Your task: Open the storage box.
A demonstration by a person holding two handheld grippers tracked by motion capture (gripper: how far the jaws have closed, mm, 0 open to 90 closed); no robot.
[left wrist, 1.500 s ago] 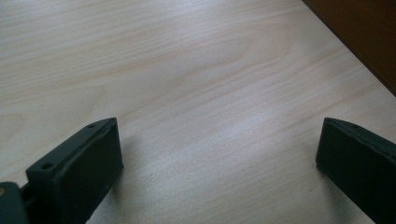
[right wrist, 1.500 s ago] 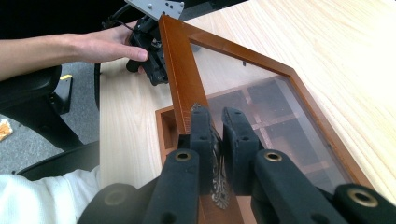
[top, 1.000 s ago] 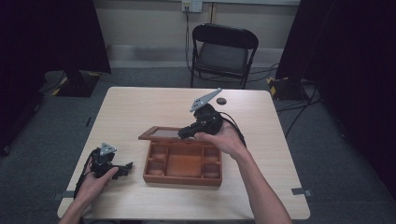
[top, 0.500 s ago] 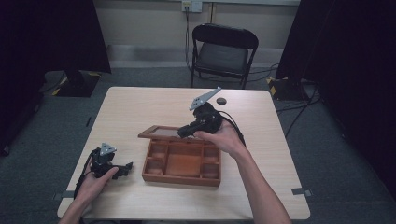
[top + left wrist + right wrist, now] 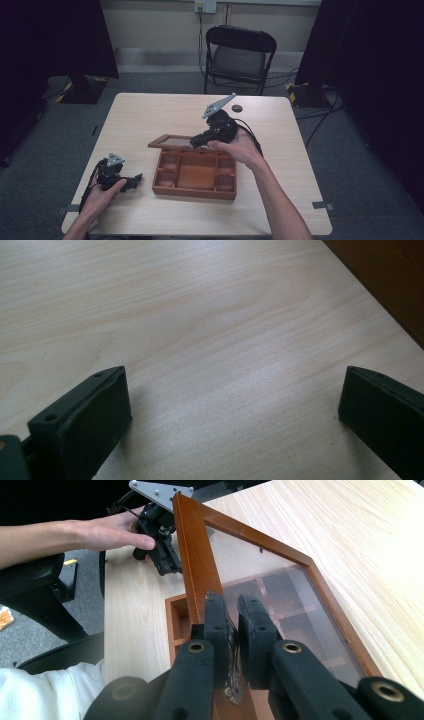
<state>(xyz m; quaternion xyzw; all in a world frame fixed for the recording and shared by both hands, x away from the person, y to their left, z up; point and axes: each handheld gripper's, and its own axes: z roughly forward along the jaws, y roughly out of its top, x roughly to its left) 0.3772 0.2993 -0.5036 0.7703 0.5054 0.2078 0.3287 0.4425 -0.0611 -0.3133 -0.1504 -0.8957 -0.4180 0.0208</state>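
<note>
A brown wooden box (image 5: 192, 191) with several compartments sits mid-table. Its glass-paned lid (image 5: 172, 142) is raised at an angle over the far side. My right gripper (image 5: 196, 141) is shut on the lid's front frame. In the right gripper view its jaws (image 5: 232, 615) pinch the frame (image 5: 195, 555) at a small metal clasp (image 5: 232, 690), and the pane (image 5: 280, 580) slopes away to the right. My left gripper (image 5: 134, 180) rests on the table left of the box. It stands open (image 5: 235, 405) over bare wood, with the box's side (image 5: 395, 280) at the upper right.
A small dark round object (image 5: 237, 108) lies on the table beyond the right hand. A black folding chair (image 5: 237, 55) stands behind the table's far edge. Dark curtains flank the room, and cables trail on the floor at the right.
</note>
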